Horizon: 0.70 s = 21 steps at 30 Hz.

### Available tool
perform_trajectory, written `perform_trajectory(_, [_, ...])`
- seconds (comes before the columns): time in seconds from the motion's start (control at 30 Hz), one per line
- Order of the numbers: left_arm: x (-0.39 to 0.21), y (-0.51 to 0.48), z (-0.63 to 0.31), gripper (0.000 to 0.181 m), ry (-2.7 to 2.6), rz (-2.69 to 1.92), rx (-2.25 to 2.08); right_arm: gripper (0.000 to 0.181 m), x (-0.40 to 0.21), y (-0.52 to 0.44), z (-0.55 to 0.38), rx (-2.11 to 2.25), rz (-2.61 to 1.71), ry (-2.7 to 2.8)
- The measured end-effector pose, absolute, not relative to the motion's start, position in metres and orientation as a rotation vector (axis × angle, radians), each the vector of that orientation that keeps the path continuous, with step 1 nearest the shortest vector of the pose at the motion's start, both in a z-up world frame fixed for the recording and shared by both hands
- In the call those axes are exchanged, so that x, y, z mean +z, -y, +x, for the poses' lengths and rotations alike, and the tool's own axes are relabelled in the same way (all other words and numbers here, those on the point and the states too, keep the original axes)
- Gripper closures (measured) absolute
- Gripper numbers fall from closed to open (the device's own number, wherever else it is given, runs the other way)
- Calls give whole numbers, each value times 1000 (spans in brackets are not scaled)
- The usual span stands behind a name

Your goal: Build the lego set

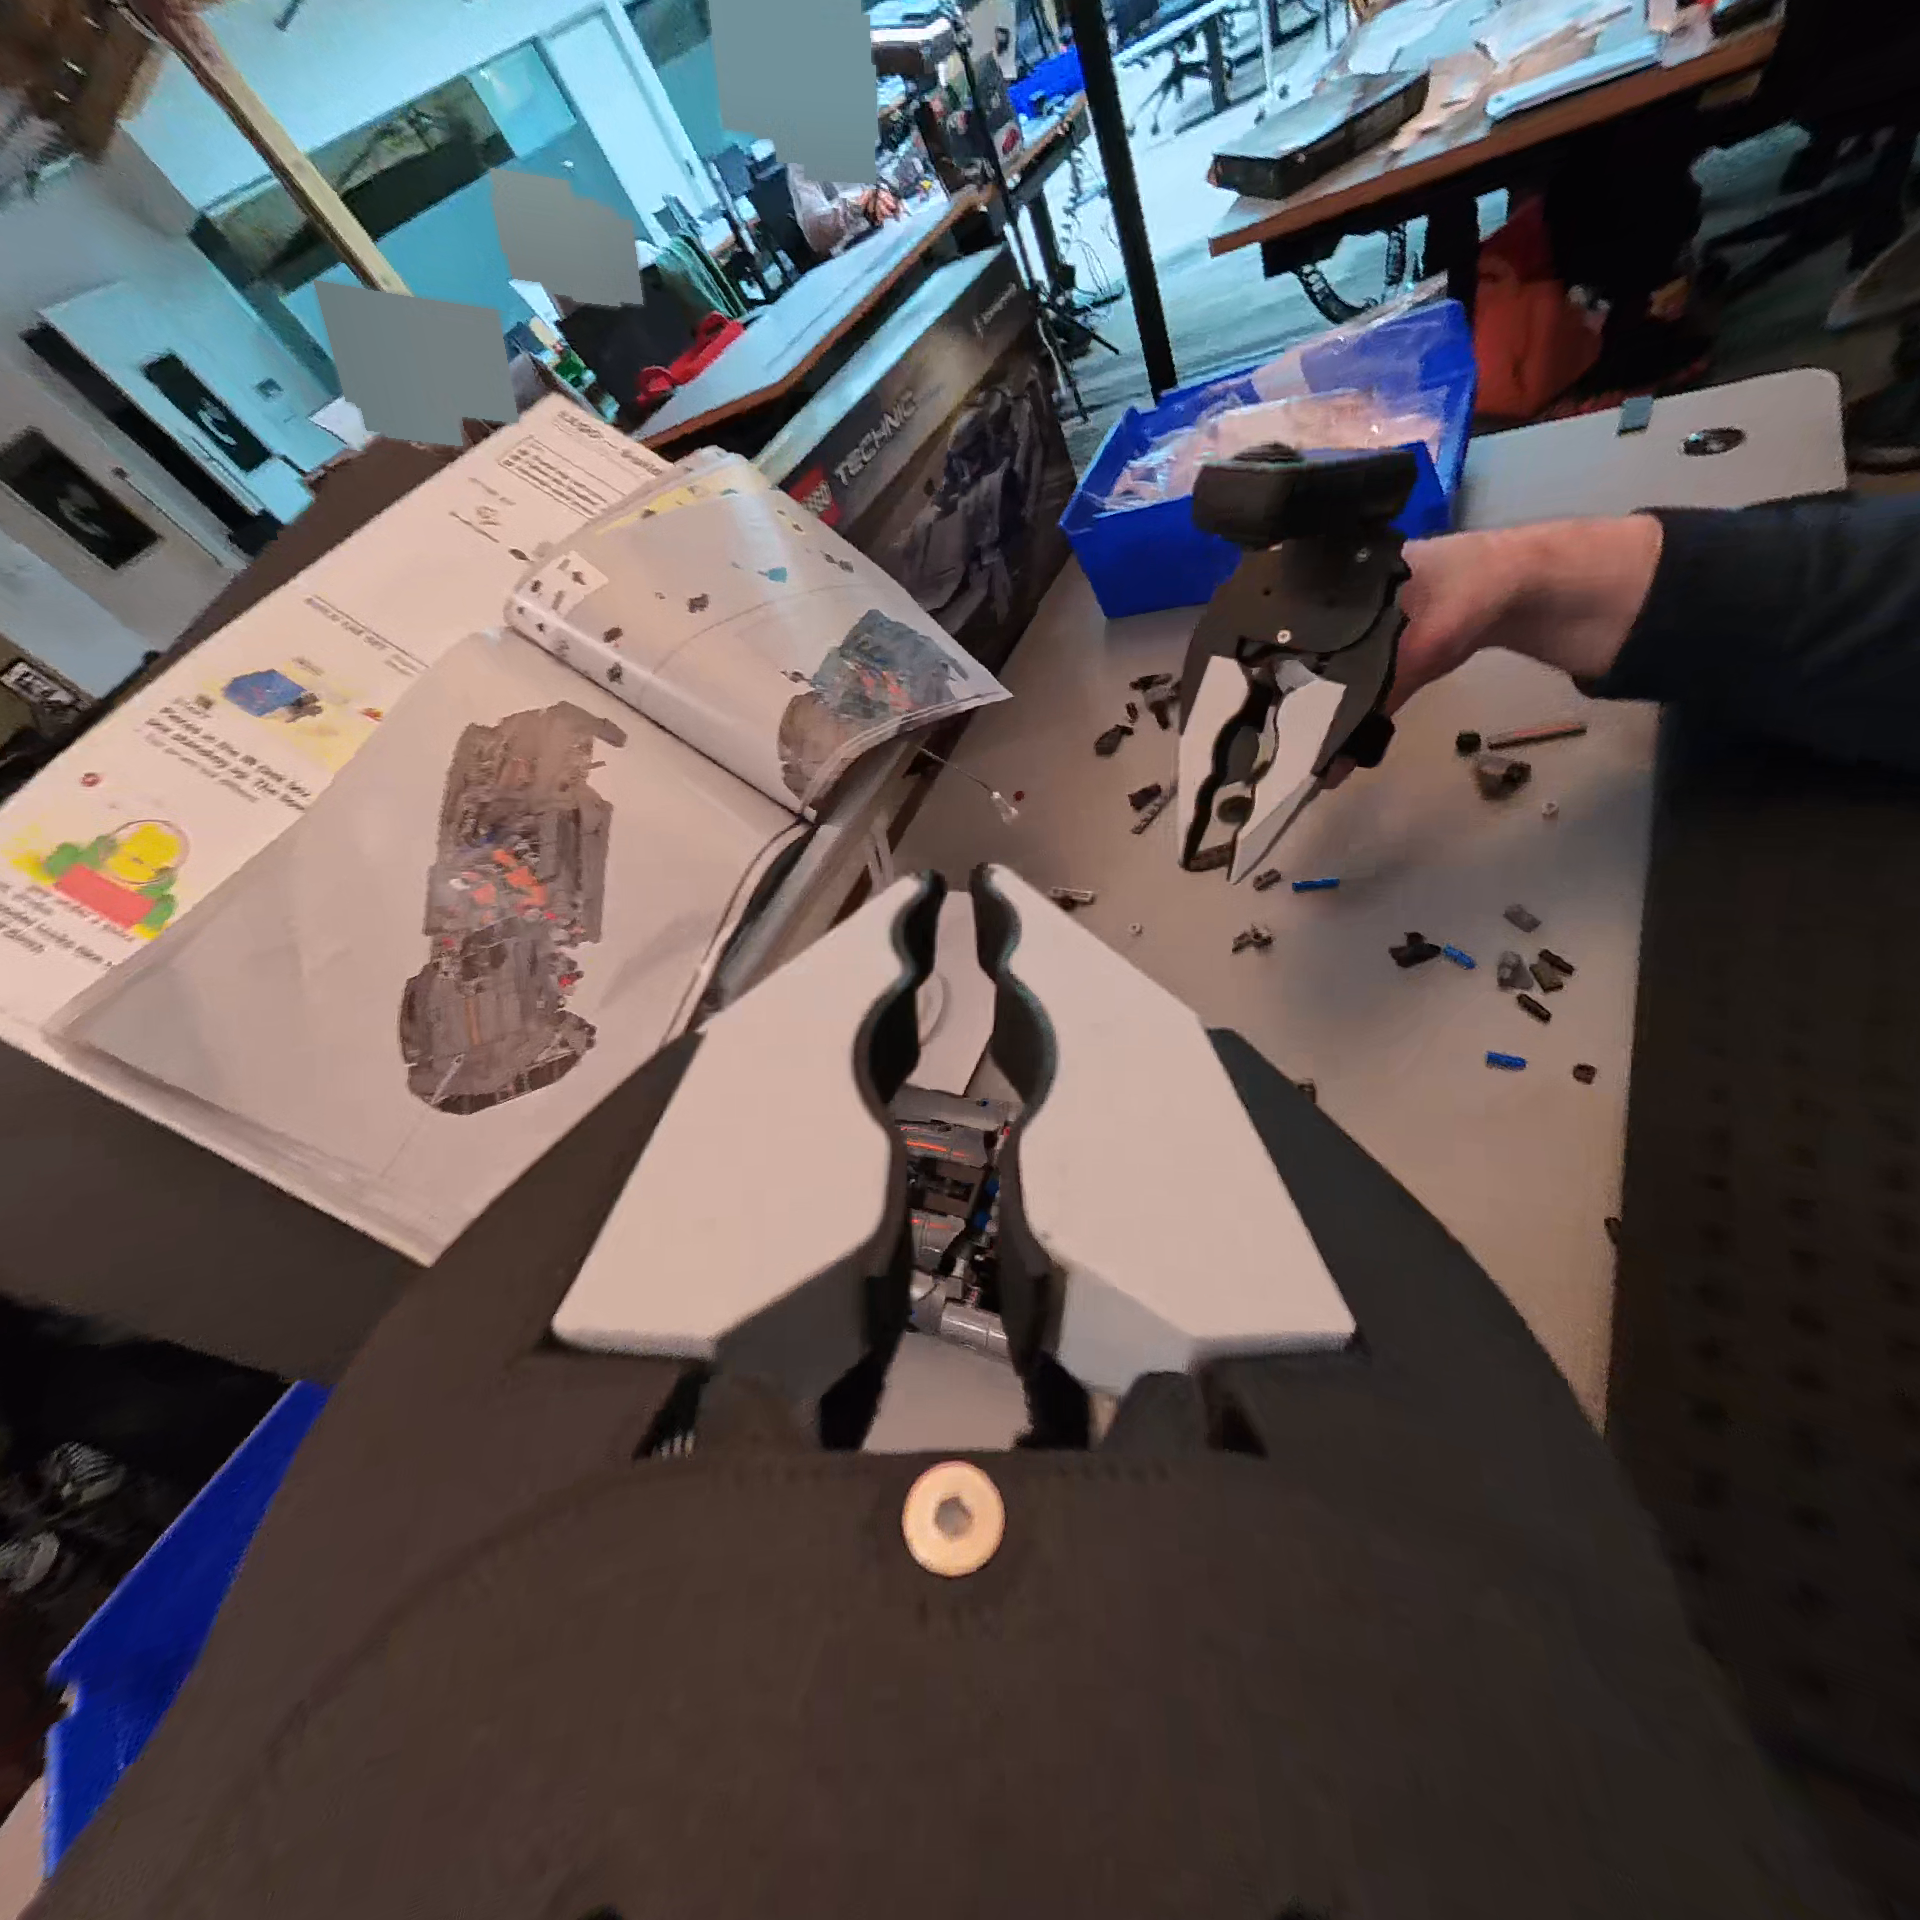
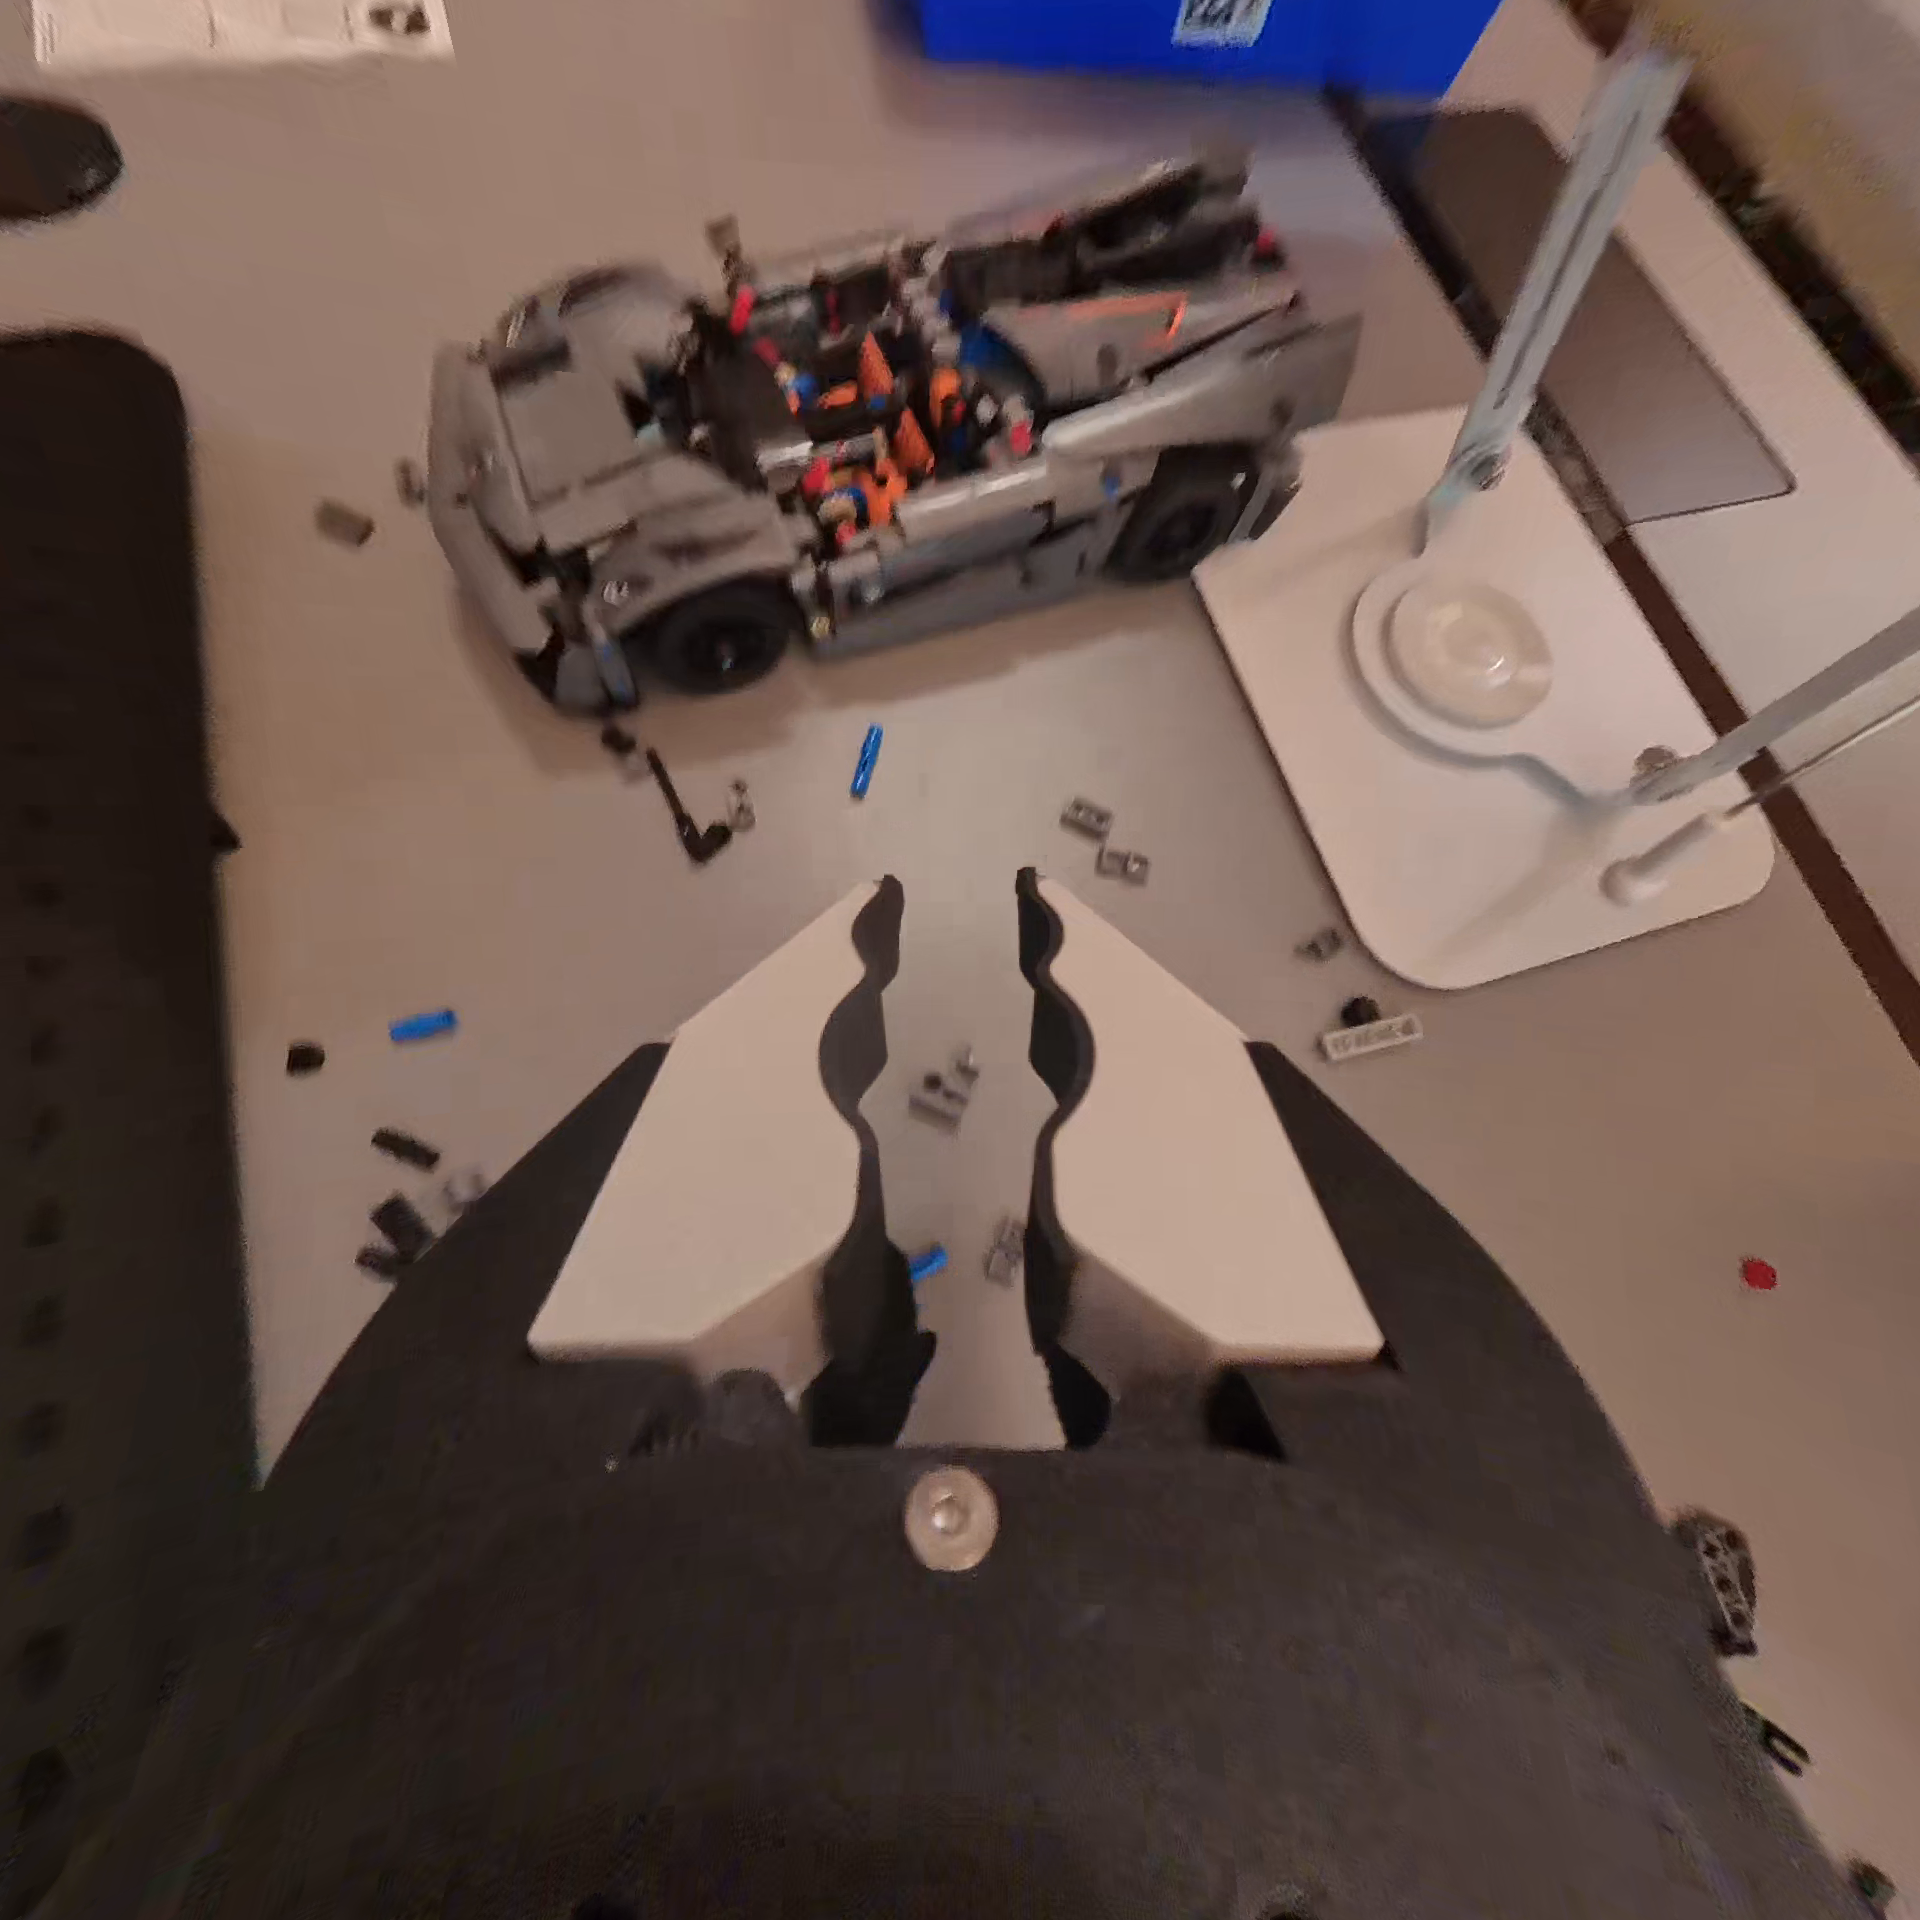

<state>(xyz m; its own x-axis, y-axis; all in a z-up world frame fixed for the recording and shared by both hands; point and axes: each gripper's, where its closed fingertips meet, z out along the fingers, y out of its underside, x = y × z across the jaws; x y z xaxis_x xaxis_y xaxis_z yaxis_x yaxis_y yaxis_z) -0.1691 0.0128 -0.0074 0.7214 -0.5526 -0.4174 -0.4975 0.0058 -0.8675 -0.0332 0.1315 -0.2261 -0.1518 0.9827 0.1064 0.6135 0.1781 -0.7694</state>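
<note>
My right gripper (image 2: 956, 883) hovers with jaws apart and empty over loose pins and small grey pieces. The grey Lego car (image 2: 862, 447) sits beyond them on the table (image 2: 1039, 727), near the lamp base (image 2: 1475, 727). My left gripper (image 1: 958, 881) is nearly closed, holding nothing (the car shows beneath it). A clumsy descent could scatter the blue pin (image 2: 865, 761).

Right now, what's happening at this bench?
A person is building a lego car with two handheld grippers. The half-built grey car sits on the table, interior still exposed, with loose small pieces scattered in front of it. The right gripper hovers open and empty above those pieces. The left gripper is nearly closed, empty, near the open instruction booklet. Nothing is being held at this moment.
</note>
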Motion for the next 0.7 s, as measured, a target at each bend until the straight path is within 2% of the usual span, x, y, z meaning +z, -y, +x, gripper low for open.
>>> perform_trajectory(0.1, [-34,-19,-153,179,-951,-1694,-37,161,-243,-126,-20,760,-1488,1922])
perform_trajectory(0.27, [-87,-27,-133,158,-1117,-1815,7,166,-259,-140,-2,717,-1477,1917])
perform_trajectory(0.5, [-183,-23,-82,148,-1396,-1919,-119,166,-241,-133,5,891,-1416,1870])
perform_trajectory(0.7, [-252,-12,-66,141,-1629,-1989,-25,165,-259,-137,10,835,-1467,1909])
